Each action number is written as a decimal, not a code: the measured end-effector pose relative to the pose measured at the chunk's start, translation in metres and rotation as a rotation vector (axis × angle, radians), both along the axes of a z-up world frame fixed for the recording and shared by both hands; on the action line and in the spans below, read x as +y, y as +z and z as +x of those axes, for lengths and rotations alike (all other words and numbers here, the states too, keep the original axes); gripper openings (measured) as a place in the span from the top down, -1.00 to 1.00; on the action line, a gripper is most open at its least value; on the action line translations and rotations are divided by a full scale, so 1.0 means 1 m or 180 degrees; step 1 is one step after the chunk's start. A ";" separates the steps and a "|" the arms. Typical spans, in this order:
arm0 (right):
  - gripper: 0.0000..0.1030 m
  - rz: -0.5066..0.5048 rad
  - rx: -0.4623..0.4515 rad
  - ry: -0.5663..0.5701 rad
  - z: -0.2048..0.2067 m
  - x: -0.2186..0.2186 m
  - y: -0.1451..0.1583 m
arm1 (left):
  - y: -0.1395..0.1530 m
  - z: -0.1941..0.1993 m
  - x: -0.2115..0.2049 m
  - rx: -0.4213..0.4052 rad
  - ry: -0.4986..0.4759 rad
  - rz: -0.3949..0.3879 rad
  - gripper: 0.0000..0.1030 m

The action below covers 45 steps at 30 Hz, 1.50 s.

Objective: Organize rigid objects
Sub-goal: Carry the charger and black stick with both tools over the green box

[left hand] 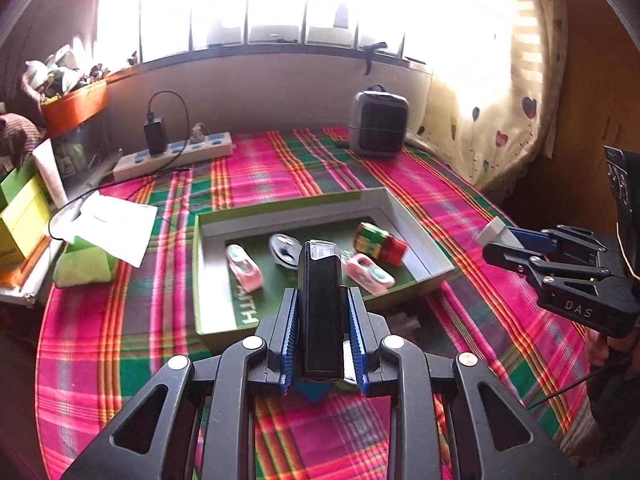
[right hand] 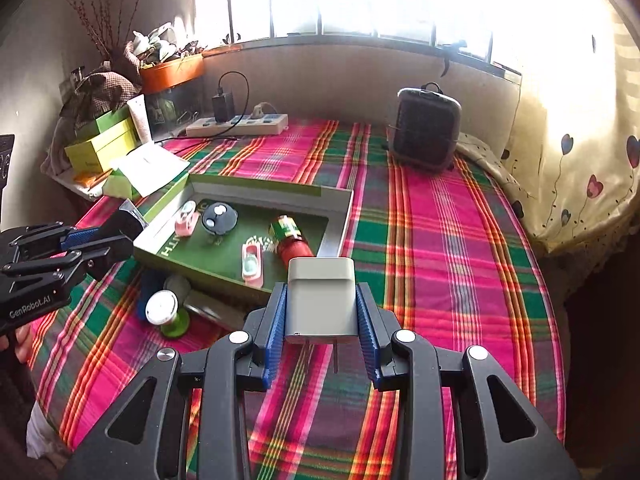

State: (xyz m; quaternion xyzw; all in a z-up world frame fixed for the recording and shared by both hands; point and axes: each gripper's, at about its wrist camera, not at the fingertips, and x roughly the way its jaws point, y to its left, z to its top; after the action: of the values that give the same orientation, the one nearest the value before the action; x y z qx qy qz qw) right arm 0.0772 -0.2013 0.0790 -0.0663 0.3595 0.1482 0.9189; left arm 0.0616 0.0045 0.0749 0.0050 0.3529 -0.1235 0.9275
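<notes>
In the left wrist view my left gripper (left hand: 322, 294) is shut on a slim black device with a clear tip (left hand: 320, 320), held above the near edge of an open green box tray (left hand: 288, 206). In the tray lie two pink clips (left hand: 243, 266), a round black disc (left hand: 285, 249) and a red-and-green pack (left hand: 380, 243). My right gripper (right hand: 321, 294) is shut on a grey-white plug adapter (right hand: 321, 300), its prongs pointing back. It hangs over the plaid cloth beside the tray's (right hand: 340, 216) right corner. Each gripper also shows in the other's view: right gripper (left hand: 516, 246), left gripper (right hand: 116, 236).
A green-and-white spool (right hand: 164, 312) and a blue object (right hand: 148, 284) lie on the cloth in front of the tray. At the back are a power strip (right hand: 238, 125) and a small dark heater (right hand: 426, 128). Green boxes (right hand: 102, 144) and paper crowd the left; a curtain (right hand: 572, 152) hangs right.
</notes>
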 end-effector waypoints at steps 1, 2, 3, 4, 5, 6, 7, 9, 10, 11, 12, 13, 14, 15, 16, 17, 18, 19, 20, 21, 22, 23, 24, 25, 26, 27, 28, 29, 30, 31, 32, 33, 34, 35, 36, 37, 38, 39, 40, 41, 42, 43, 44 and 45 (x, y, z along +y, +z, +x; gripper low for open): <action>0.33 -0.0001 -0.0003 0.0004 0.003 0.001 0.001 | 0.000 0.005 0.004 0.0006 0.0022 -0.0009 0.56; 0.33 -0.0005 -0.0005 0.0009 0.007 0.003 0.002 | 0.001 0.010 0.008 0.0014 0.0053 -0.0016 0.56; 0.33 -0.0011 -0.0006 0.0017 0.011 0.005 0.003 | 0.000 0.014 0.012 0.0014 0.0073 -0.0011 0.56; 0.33 -0.0022 -0.0008 0.0028 0.017 0.007 0.004 | 0.000 0.019 0.014 0.0013 0.0092 -0.0001 0.55; 0.33 -0.0030 -0.0010 0.0035 0.020 0.009 0.004 | 0.000 0.024 0.018 0.0025 0.0112 -0.0001 0.56; 0.33 -0.0040 -0.0011 0.0043 0.025 0.011 0.004 | -0.001 0.030 0.021 0.0042 0.0130 -0.0008 0.56; 0.33 -0.0045 -0.0008 0.0049 0.029 0.013 0.004 | -0.002 0.035 0.024 0.0049 0.0141 -0.0017 0.56; 0.33 -0.0043 0.0012 0.0052 0.039 0.016 0.002 | -0.004 0.046 0.029 0.0071 0.0188 -0.0020 0.56; 0.33 -0.0042 0.0022 0.0053 0.043 0.017 0.002 | -0.005 0.051 0.032 0.0076 0.0201 -0.0013 0.56; 0.33 -0.0047 0.0033 0.0053 0.049 0.020 0.000 | -0.006 0.055 0.034 0.0082 0.0216 -0.0015 0.56; 0.33 -0.0056 0.0040 0.0051 0.054 0.021 -0.001 | -0.007 0.060 0.036 0.0096 0.0230 -0.0018 0.56; 0.33 -0.0065 0.0050 0.0050 0.058 0.022 -0.002 | -0.008 0.064 0.037 0.0104 0.0229 -0.0014 0.56; 0.33 -0.0077 0.0067 0.0049 0.063 0.024 -0.004 | -0.009 0.068 0.038 0.0112 0.0236 -0.0010 0.56; 0.33 -0.0083 0.0077 0.0051 0.068 0.025 -0.006 | -0.010 0.074 0.040 0.0139 0.0251 -0.0006 0.56; 0.33 -0.0086 0.0088 0.0047 0.073 0.025 -0.007 | -0.011 0.077 0.041 0.0148 0.0248 -0.0005 0.56; 0.33 -0.0087 0.0097 0.0041 0.078 0.026 -0.009 | -0.012 0.081 0.042 0.0147 0.0241 -0.0009 0.56; 0.33 -0.0083 0.0108 0.0037 0.082 0.026 -0.010 | -0.013 0.085 0.042 0.0158 0.0243 -0.0013 0.56; 0.33 -0.0077 0.0118 0.0031 0.086 0.026 -0.011 | -0.014 0.089 0.042 0.0174 0.0238 -0.0011 0.56; 0.33 -0.0060 0.0146 0.0026 0.091 0.026 -0.013 | -0.015 0.093 0.041 0.0181 0.0232 -0.0010 0.56; 0.33 -0.0048 0.0168 0.0032 0.095 0.026 -0.015 | -0.017 0.097 0.041 0.0197 0.0231 -0.0006 0.56; 0.33 -0.0041 0.0185 0.0039 0.098 0.027 -0.017 | -0.018 0.100 0.040 0.0213 0.0219 0.0005 0.56; 0.33 -0.0042 0.0202 0.0045 0.103 0.028 -0.019 | -0.019 0.104 0.039 0.0217 0.0201 0.0011 0.56; 0.33 -0.0047 0.0213 0.0050 0.106 0.029 -0.020 | -0.020 0.107 0.039 0.0227 0.0197 0.0008 0.56; 0.33 -0.0056 0.0227 0.0060 0.109 0.031 -0.022 | -0.021 0.109 0.039 0.0235 0.0190 0.0002 0.56; 0.33 -0.0065 0.0238 0.0067 0.112 0.034 -0.023 | -0.022 0.112 0.038 0.0239 0.0174 -0.0011 0.56; 0.33 -0.0072 0.0248 0.0074 0.115 0.035 -0.025 | -0.023 0.114 0.038 0.0245 0.0167 -0.0017 0.56; 0.33 -0.0077 0.0259 0.0084 0.117 0.037 -0.026 | -0.024 0.116 0.037 0.0259 0.0161 -0.0014 0.56; 0.33 -0.0082 0.0272 0.0091 0.119 0.038 -0.028 | -0.026 0.119 0.036 0.0271 0.0157 -0.0005 0.56; 0.33 -0.0089 0.0290 0.0096 0.121 0.040 -0.030 | -0.028 0.121 0.036 0.0287 0.0156 0.0003 0.56; 0.33 -0.0092 0.0303 0.0100 0.123 0.041 -0.032 | -0.030 0.123 0.035 0.0304 0.0150 0.0007 0.56; 0.33 -0.0091 0.0319 0.0104 0.125 0.043 -0.034 | -0.032 0.125 0.035 0.0317 0.0138 0.0011 0.56; 0.33 -0.0088 0.0335 0.0108 0.127 0.044 -0.036 | -0.034 0.127 0.034 0.0333 0.0136 0.0014 0.56; 0.33 -0.0090 0.0347 0.0109 0.128 0.044 -0.038 | -0.036 0.128 0.033 0.0347 0.0135 0.0010 0.56; 0.33 -0.0095 0.0360 0.0108 0.130 0.045 -0.040 | -0.038 0.130 0.033 0.0361 0.0125 0.0011 0.56; 0.33 -0.0099 0.0380 0.0109 0.132 0.046 -0.042 | -0.040 0.132 0.032 0.0375 0.0123 0.0019 0.56; 0.33 -0.0101 0.0391 0.0109 0.133 0.047 -0.044 | -0.042 0.134 0.032 0.0391 0.0123 0.0024 0.56; 0.33 -0.0103 0.0408 0.0110 0.135 0.047 -0.046 | -0.044 0.135 0.031 0.0404 0.0117 0.0025 0.55; 0.33 -0.0104 0.0419 0.0113 0.136 0.047 -0.048 | -0.045 0.136 0.031 0.0413 0.0117 0.0025 0.55; 0.33 -0.0105 0.0431 0.0115 0.136 0.047 -0.049 | -0.046 0.136 0.031 0.0421 0.0116 0.0027 0.55; 0.33 -0.0106 0.0440 0.0116 0.137 0.047 -0.051 | -0.047 0.137 0.030 0.0427 0.0110 0.0034 0.55; 0.33 -0.0103 0.0453 0.0125 0.138 0.047 -0.052 | -0.049 0.137 0.030 0.0435 0.0108 0.0040 0.55; 0.33 -0.0100 0.0459 0.0138 0.138 0.048 -0.053 | -0.050 0.138 0.031 0.0445 0.0108 0.0041 0.55; 0.33 -0.0095 0.0467 0.0153 0.139 0.049 -0.054 | -0.052 0.139 0.031 0.0455 0.0107 0.0043 0.55; 0.33 -0.0093 0.0478 0.0168 0.139 0.050 -0.054 | -0.052 0.140 0.031 0.0463 0.0111 0.0048 0.56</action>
State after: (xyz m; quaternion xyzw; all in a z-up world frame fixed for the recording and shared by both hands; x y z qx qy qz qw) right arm 0.2164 -0.1513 0.0246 -0.0779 0.4277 0.1717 0.8840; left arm 0.2013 0.0350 0.0224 -0.0032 0.4204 -0.1047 0.9013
